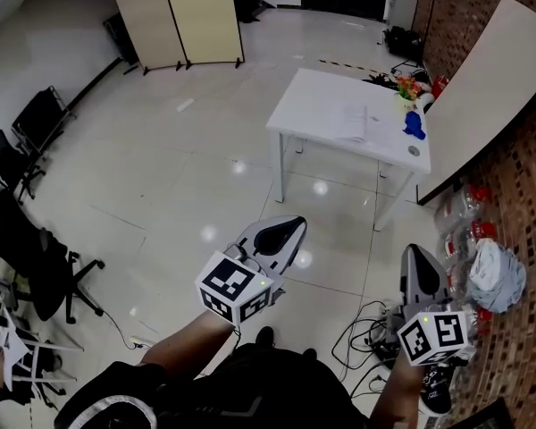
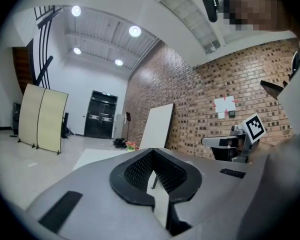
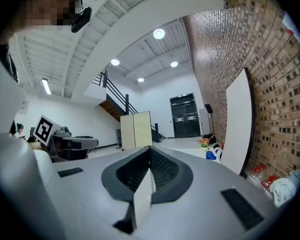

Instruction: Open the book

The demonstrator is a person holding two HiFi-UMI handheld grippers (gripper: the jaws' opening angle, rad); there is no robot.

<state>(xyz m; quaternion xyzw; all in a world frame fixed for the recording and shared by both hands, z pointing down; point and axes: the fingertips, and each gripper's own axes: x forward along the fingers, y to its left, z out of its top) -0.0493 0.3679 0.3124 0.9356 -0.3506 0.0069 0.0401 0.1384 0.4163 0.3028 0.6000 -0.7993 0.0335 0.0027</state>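
one white bench [image 1: 314, 105] carries one book [image 1: 351, 121], lying flat near one blue thing [image 1: 414, 126], well ahead of the two grippers. the left gripper [image 1: 281, 231] and the right gripper [image 1: 417, 263] both have their jaws pressed together, pinching nothing.

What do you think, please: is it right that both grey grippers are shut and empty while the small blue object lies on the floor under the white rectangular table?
Not quite: the small blue object sits on the white rectangular table, near its right end, as the head view shows. The left gripper and right gripper are indeed shut and empty.
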